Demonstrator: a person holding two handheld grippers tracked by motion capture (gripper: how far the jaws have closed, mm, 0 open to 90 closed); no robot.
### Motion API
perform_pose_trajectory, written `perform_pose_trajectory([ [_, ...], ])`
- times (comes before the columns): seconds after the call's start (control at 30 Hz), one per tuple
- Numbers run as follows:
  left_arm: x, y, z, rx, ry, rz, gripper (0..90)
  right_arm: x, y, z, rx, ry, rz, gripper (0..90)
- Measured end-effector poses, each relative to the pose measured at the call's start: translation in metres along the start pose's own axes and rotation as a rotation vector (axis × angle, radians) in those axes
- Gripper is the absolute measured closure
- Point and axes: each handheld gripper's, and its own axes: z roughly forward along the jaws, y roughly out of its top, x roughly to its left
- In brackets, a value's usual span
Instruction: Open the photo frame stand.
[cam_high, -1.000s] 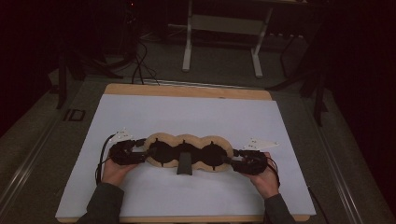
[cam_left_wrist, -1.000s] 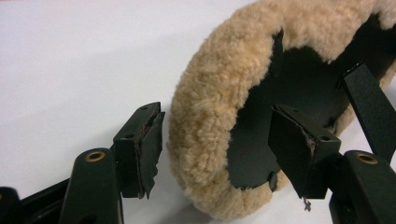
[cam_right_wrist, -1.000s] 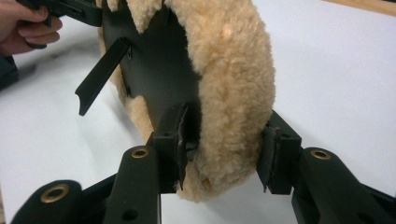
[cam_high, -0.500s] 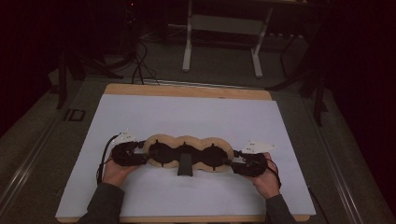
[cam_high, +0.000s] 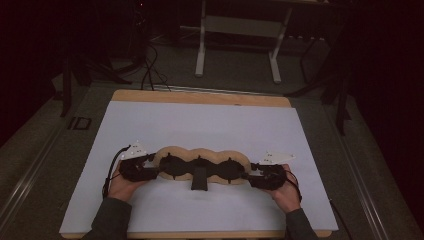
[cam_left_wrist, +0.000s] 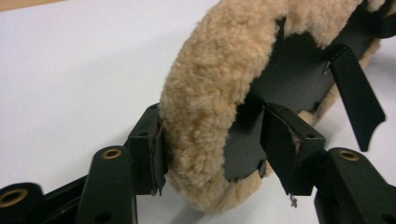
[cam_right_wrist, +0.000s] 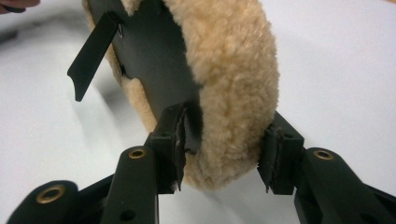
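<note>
Fleecy tan sheepskin pad (cam_high: 201, 161), with black backing and a black strap (cam_high: 199, 178), lies lengthwise near the front of the white table sheet (cam_high: 210, 125), as before. Left gripper (cam_high: 146, 166) has just been closing on its left end, one pad not yet touching. Right gripper (cam_high: 256, 173) stays clamped on the right end.

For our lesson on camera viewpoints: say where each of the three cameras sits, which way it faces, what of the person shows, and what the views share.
High view: above the person's side, looking forward and down on the table; forearms, both hands, left claw, right claw.
Left gripper view: rides the left claw, looking along its jaws at the fleece pad.
Right gripper view: rides the right claw, looking at the pad's other end.
Shared: all three show the fleece pad and its black strap.
</note>
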Motion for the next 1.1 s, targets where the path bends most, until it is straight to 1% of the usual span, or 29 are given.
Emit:
perform_pose_trajectory([
  [0.17, -0.004, 0.0, -0.002, 0.003, 0.016, 0.031, 48.1, -0.001, -0.001, 0.002, 0.014, -0.008, 0.007, 53.9],
  [0.4, -0.009, 0.001, -0.004, 0.01, 0.034, 0.073, 51.4, -0.004, -0.002, 0.004, 0.021, -0.007, 0.022, 53.3],
  [0.53, -0.01, 0.003, -0.005, 0.015, 0.03, 0.087, 53.2, -0.004, -0.003, 0.003, 0.017, -0.025, 0.005, 53.0],
  [0.7, -0.012, 0.006, -0.003, 0.016, 0.045, 0.106, 53.3, -0.005, -0.002, 0.002, 0.008, -0.041, -0.003, 52.5],
  [0.77, -0.014, 0.008, -0.002, 0.016, 0.06, 0.116, 53.3, -0.006, -0.002, 0.002, 0.008, -0.052, -0.009, 52.1],
  [0.8, -0.016, 0.01, -0.001, 0.015, 0.069, 0.128, 53.3, -0.006, -0.002, 0.002, 0.007, -0.059, -0.008, 51.7],
  [0.87, -0.019, 0.012, 0.0, 0.004, 0.086, 0.145, 53.3, -0.008, -0.002, 0.001, 0.002, -0.07, -0.01, 51.2],
  [0.93, -0.021, 0.014, 0.001, -0.006, 0.098, 0.154, 53.6, -0.011, -0.002, 0.001, -0.001, -0.074, -0.002, 50.7],
  [1.03, -0.022, 0.014, 0.006, 0.004, 0.118, 0.165, 53.7, -0.014, -0.001, 0.002, -0.002, -0.085, -0.004, 50.2],
  [1.1, -0.022, 0.014, 0.008, 0.011, 0.139, 0.179, 53.7, -0.015, 0.0, 0.006, -0.001, -0.106, -0.029, 49.7],
])
